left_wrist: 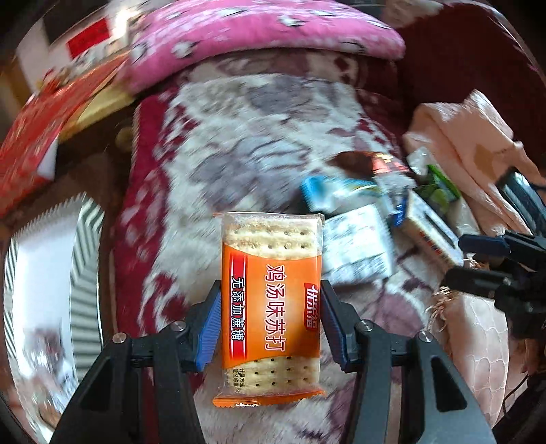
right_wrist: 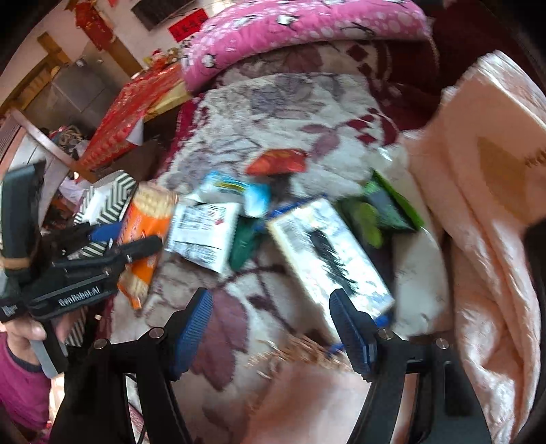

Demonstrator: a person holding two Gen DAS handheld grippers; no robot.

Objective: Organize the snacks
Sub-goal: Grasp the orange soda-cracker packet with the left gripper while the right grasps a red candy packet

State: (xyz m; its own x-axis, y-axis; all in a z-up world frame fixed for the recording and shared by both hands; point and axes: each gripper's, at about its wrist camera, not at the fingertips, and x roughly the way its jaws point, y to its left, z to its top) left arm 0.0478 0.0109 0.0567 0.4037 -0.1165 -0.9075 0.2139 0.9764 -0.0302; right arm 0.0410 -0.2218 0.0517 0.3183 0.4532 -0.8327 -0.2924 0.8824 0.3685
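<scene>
Across a plush blanket [left_wrist: 273,143] patterned in cream, maroon and mauve flowers, we see the whole working surface: it looks like a bed or sofa, soft and rumpled. At its far end lies a pink dotted quilt [left_wrist: 259,37], and along the right side a pale peach bedspread [right_wrist: 484,211] is bunched up, with a fringe showing near our right gripper [right_wrist: 273,328].

Our left gripper [left_wrist: 271,321] is clamped on an orange cracker packet [left_wrist: 271,300], its blue pads pressing the packet's two long edges, holding it above the blanket. From the right wrist view the same packet [right_wrist: 146,218] shows at the left, beside a box with black and white chevron stripes [right_wrist: 109,198].

Our right gripper stands fairly wide with nothing between its fingers, hovering over the blanket. Just beyond it the remaining snacks lie in a loose pile: a long white box [right_wrist: 327,252], a white sachet with printed text [right_wrist: 204,232], a blue and white packet [right_wrist: 235,194], a red wrapper [right_wrist: 276,160] and green packets [right_wrist: 385,211], some overlapping.

Further left, off the blanket, we make out a red and gold patterned cloth [right_wrist: 129,116], a grey cabinet [right_wrist: 78,88] and red decorations on the wall [right_wrist: 187,24]. A hand [right_wrist: 27,331] in a magenta sleeve [right_wrist: 20,382] grips the left tool's handle.
</scene>
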